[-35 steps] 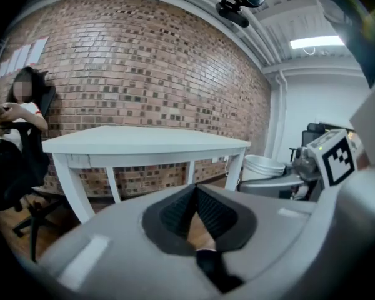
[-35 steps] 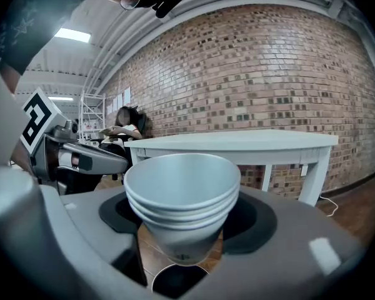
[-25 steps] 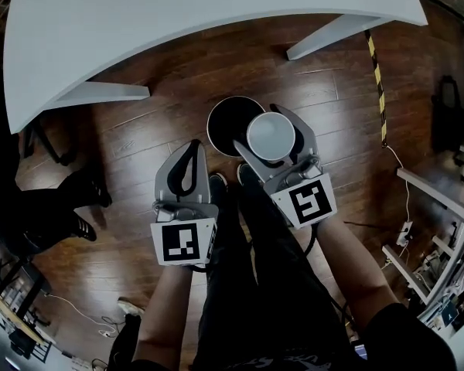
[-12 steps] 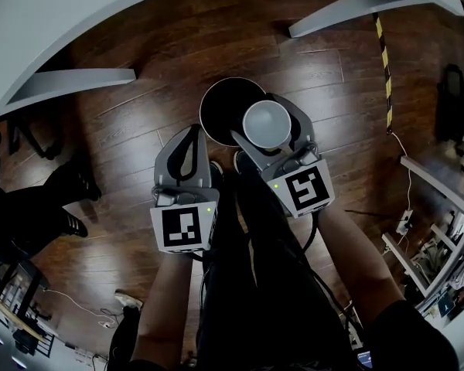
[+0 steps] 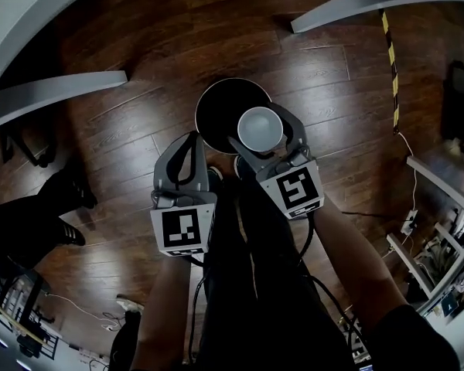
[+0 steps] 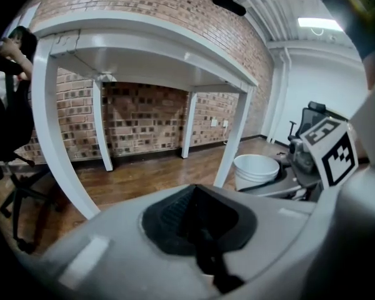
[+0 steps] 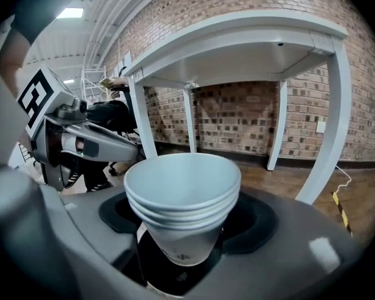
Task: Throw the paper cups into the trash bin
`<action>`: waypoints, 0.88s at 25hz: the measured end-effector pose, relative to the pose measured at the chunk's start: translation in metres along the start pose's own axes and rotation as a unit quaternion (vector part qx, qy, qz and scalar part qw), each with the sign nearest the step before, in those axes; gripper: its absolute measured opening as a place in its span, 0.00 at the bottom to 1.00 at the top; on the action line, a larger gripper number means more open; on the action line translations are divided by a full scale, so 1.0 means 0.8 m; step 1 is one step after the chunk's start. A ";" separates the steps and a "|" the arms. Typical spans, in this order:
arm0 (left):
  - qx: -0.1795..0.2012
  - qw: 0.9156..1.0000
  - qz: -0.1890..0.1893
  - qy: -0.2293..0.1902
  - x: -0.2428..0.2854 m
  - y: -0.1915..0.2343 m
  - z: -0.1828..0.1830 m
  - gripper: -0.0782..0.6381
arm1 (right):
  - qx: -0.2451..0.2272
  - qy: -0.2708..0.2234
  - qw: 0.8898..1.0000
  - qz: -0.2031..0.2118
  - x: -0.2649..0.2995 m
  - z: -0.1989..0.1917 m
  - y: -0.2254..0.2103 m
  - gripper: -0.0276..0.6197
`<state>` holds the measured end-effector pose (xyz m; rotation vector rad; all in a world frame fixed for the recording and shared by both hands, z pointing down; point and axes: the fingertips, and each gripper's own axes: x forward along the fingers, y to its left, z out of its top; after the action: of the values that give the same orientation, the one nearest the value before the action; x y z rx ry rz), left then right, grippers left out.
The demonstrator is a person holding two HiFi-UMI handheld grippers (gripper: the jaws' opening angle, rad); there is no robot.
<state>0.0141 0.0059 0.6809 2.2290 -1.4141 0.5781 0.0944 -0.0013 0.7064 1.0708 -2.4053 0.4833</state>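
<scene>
- You stand on a dark wooden plank floor (image 5: 139, 60) that shines under the lights. A white table (image 5: 15, 22) curves across the far left, with its pale legs reaching out above the boards.
- A yellow-and-black striped strip (image 5: 390, 60) runs along the floor at the far right. A metal rack (image 5: 441, 230) stands at the near right.
- Only the head view shows the trash bin (image 5: 216, 107), a black round mouth on the floor just beyond your feet. From there the paper cups (image 5: 260, 128) overlap its near right rim.
- Your right gripper (image 5: 267, 124) grasps the cups with a jaw on either side. They are upright, mouths up.
- Your left gripper (image 5: 192, 141) is clenched on nothing, just left of the bin.
- Only the gripper views show the brick wall (image 6: 144, 114) behind the table, a ceiling light (image 6: 319, 24) and an office chair (image 6: 309, 114) far off.
- The right gripper view shows several nested cups, while the head view shows only one round mouth.
</scene>
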 end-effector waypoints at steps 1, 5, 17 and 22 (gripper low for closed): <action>-0.001 1.000 -0.002 0.005 0.004 -0.001 -0.007 0.12 | 0.000 0.000 1.000 0.000 0.005 -0.010 0.000 0.58; -0.010 1.000 -0.009 0.015 0.014 -0.006 -0.018 0.12 | 0.002 0.008 1.000 0.003 0.017 -0.036 0.003 0.58; -0.003 0.999 -0.016 0.035 0.029 -0.014 -0.080 0.12 | 0.028 0.026 0.999 -0.011 0.040 -0.099 0.005 0.58; -0.005 0.999 -0.011 0.032 0.036 -0.011 -0.096 0.12 | 0.023 0.040 0.999 -0.004 0.050 -0.121 0.011 0.58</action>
<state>0.0245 0.0316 0.7584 2.1957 -1.3573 0.6277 0.0899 0.0274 0.8076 1.0601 -2.3295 0.5717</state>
